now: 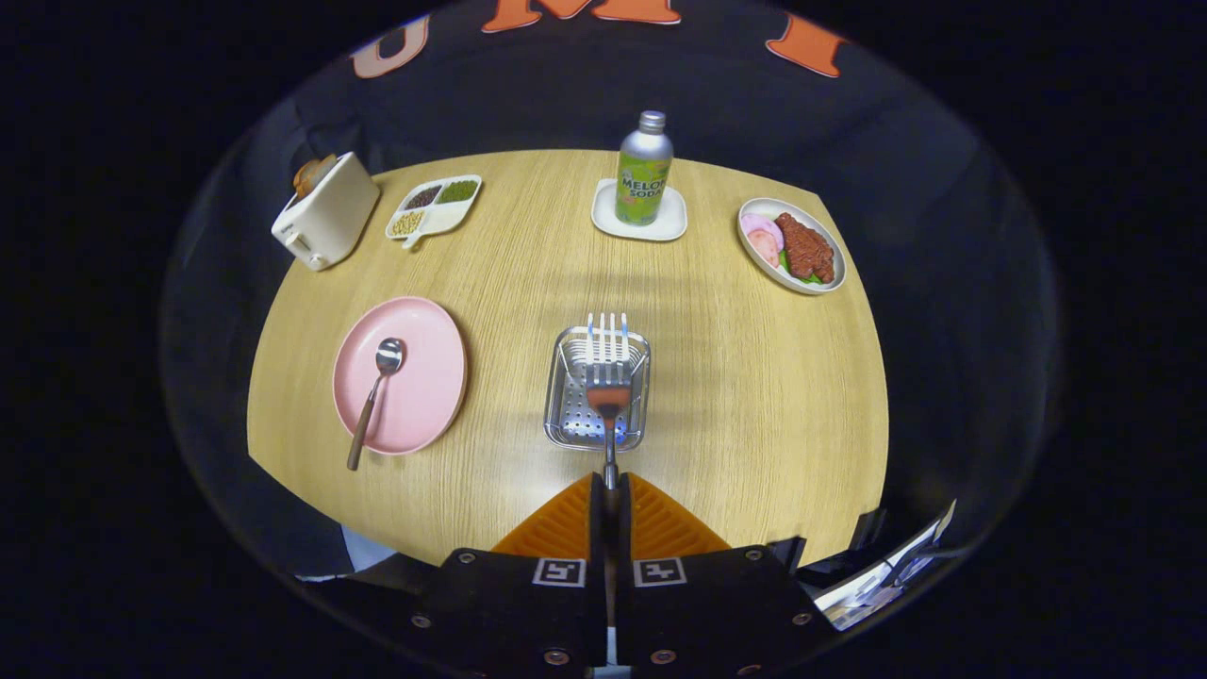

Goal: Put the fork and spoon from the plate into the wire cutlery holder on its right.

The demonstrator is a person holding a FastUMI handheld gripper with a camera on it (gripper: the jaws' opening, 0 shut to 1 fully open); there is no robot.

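Note:
My gripper (pixel 610 483) is shut on the handle of a metal fork (pixel 608 363), which sticks out straight ahead with its tines pointing away. The fork hangs over the wire cutlery holder (pixel 570 429), a shiny perforated metal basket on the wooden table just beyond my fingers. To the left of the holder lies a pink plate (pixel 429 396). A spoon (pixel 375 394) with a brown handle rests on the plate, bowl end away from me, handle reaching past the plate's near rim.
At the table's far side stand a white toaster (pixel 325 213) with bread, a divided dish (pixel 434 207) of beans, a soda bottle (pixel 644 170) on a white coaster, and an oval plate (pixel 790 245) of food at the right.

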